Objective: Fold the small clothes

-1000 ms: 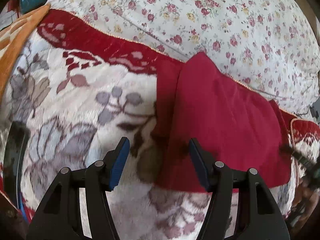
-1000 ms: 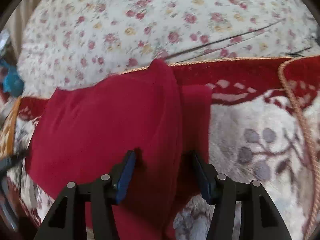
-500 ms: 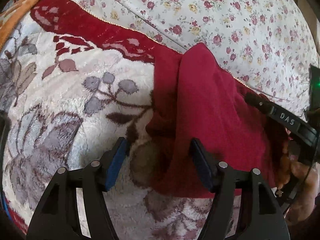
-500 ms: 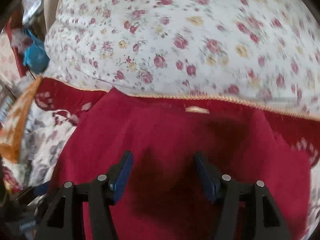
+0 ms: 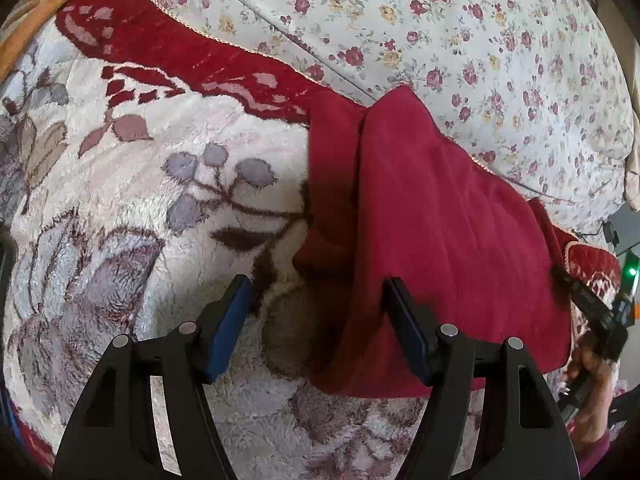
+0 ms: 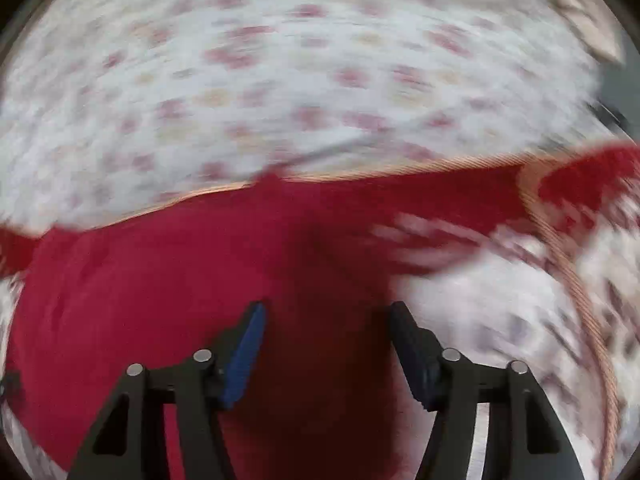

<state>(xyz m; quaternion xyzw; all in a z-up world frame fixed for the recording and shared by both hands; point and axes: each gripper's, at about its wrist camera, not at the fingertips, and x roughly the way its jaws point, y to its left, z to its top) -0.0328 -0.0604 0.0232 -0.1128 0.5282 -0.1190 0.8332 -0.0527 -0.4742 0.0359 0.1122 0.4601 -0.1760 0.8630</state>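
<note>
Fingers (image 5: 240,312) both pairs spread | red cloth (image 5: 440,232) beneath, ungripped | fleece blanket (image 5: 140,200) underneath

A bed is seen, covered by a white floral sheet (image 5: 500,48) printed with small red and yellow roses. A plush blanket (image 5: 132,208) is spread over the sheet: cream pile with grey-brown leaf and berry motifs, a deep red border (image 5: 192,50) and a thin cord edging. A folded red garment (image 5: 440,240) is laid flat on the blanket, its far tip reaching over the blanket's border onto the sheet. An orange cloth (image 5: 36,20) is glimpsed beside the blanket's far left corner. The right wrist view is blurred; the garment (image 6: 160,300), blanket (image 6: 500,312) and sheet (image 6: 300,60) are made out.
</note>
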